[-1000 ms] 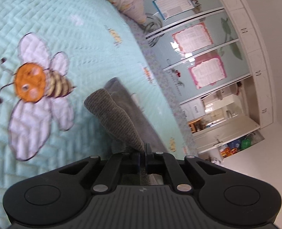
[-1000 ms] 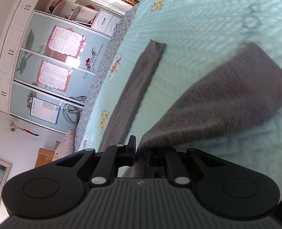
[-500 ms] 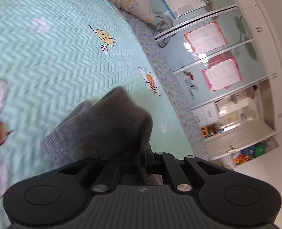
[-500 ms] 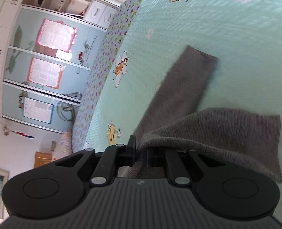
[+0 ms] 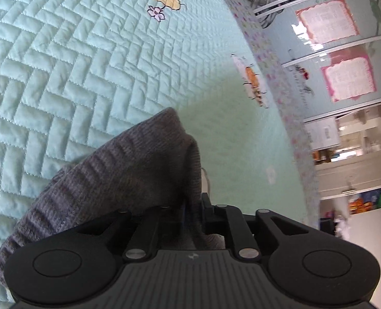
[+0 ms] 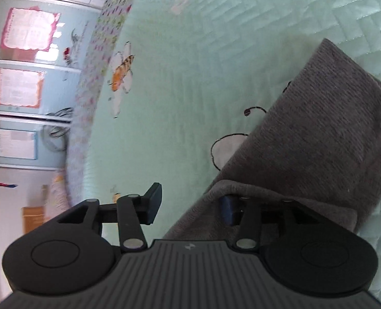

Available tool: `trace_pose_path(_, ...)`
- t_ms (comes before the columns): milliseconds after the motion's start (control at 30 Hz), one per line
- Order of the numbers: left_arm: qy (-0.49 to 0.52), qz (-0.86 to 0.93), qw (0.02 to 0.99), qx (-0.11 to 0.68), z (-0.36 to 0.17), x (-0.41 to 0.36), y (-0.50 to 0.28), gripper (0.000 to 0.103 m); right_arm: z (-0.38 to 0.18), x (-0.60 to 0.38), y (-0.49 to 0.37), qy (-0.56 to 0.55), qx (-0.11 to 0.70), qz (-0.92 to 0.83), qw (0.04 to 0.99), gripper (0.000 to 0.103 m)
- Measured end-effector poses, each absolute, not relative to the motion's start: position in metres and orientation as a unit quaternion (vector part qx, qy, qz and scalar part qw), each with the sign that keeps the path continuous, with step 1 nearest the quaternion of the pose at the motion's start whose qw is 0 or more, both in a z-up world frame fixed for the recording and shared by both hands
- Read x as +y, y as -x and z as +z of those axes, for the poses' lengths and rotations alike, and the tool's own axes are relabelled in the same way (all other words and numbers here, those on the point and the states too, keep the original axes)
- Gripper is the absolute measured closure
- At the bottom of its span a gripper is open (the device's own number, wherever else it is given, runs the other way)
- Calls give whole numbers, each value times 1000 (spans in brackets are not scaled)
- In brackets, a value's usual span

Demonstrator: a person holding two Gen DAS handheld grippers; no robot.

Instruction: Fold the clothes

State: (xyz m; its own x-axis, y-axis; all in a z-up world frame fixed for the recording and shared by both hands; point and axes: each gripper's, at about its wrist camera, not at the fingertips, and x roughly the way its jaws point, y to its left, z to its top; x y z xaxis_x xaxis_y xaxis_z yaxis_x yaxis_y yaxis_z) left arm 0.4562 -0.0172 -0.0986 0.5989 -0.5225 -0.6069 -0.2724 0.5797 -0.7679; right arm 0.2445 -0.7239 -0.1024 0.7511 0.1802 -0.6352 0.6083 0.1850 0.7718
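Note:
A grey knitted garment (image 5: 128, 170) hangs bunched from my left gripper (image 5: 194, 206), which is shut on a fold of it just above the mint quilted bedspread (image 5: 74, 64). In the right wrist view the same grey garment (image 6: 319, 139) lies folded on the bedspread (image 6: 190, 90). My right gripper (image 6: 193, 206) stands open: its left finger (image 6: 153, 203) is clear of the cloth, and its right finger (image 6: 229, 208) is half covered by the garment's edge.
The bedspread carries bee and flower prints (image 6: 122, 72). The bed's floral-bordered edge (image 5: 275, 77) faces pale blue wardrobe doors with pink-framed posters (image 5: 347, 79). A doorway to another room (image 5: 357, 149) lies beyond. A pillow (image 6: 59, 190) lies at the bed's head.
My right gripper has opened and let the grey garment drop folded onto the bedspread. My left gripper has come down closer to the quilt, still clamped on the cloth.

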Motion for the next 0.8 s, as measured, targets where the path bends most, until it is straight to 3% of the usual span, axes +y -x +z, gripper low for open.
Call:
trace_pose_path(100,453,-86,775,433,-100,-11,-446,87,-97,-728,-233,-644,296,-131,693,51)
trace_pose_path(200,443,-88,781,432,-100,-10,-444,87,-91,-733,-222,-667,274,-110,684,37)
trace_pose_path(300,423,-88,789,437,-95,-10,-442,86,-79,-734,-216,-655,267,-90,701,36)
trace_pose_path(400,420,-94,792,434,-88,-5,-436,78,-58,-726,-204,-583,287,-121,750,36)
trace_pose_path(567,419,-92,792,435,-84,3,-434,76,-50,-738,-165,-575,218,-118,780,35)
trace_pose_path(633,417,-95,793,434,-81,4,-431,68,-39,-734,-155,-539,213,-129,805,34)
trace_pose_path(800,411,-102,796,433,-74,5,-424,64,-39,-676,-115,-526,225,-49,819,33)
